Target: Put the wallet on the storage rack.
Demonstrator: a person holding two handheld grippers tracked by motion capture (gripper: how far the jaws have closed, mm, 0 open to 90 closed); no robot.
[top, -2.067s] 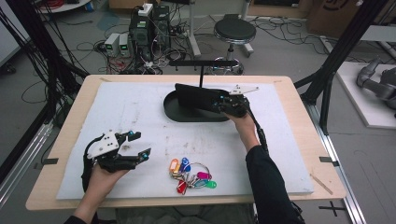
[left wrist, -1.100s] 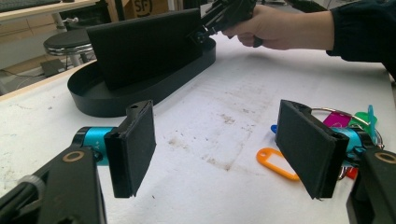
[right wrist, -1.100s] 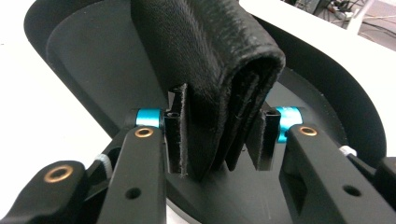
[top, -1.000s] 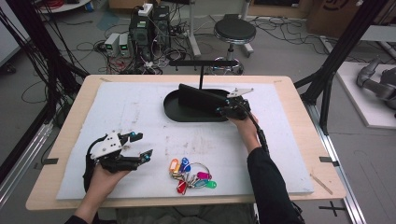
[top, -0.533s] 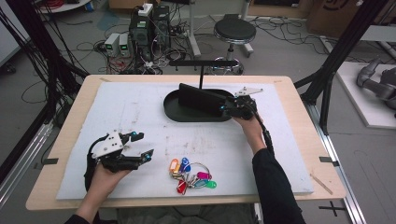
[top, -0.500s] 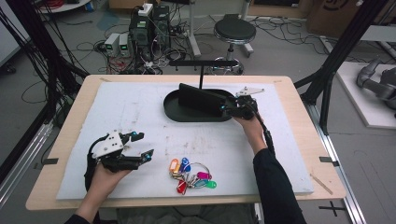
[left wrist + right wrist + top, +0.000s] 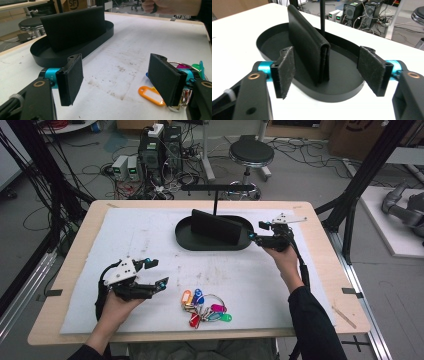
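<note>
Both grippers gape empty: the right gripper [image 7: 256, 236], jaws just opening, has released the black oval tray's upright panel [image 7: 215, 226]; the colourful plastic key tags [image 7: 204, 306] beside the left gripper [image 7: 159, 274] remain untouched.

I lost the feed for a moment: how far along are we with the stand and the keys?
Done: the black stand sits upright on the mat. In hand: nothing; the right gripper, at the tray's right end, has just been opening, with nothing between its jaws, and the left gripper is open. Left: the key bunch lies untouched near the front edge.

In the left gripper view, the right-hand pad [image 7: 167, 75] hides part of the key bunch [image 7: 185, 82].
</note>
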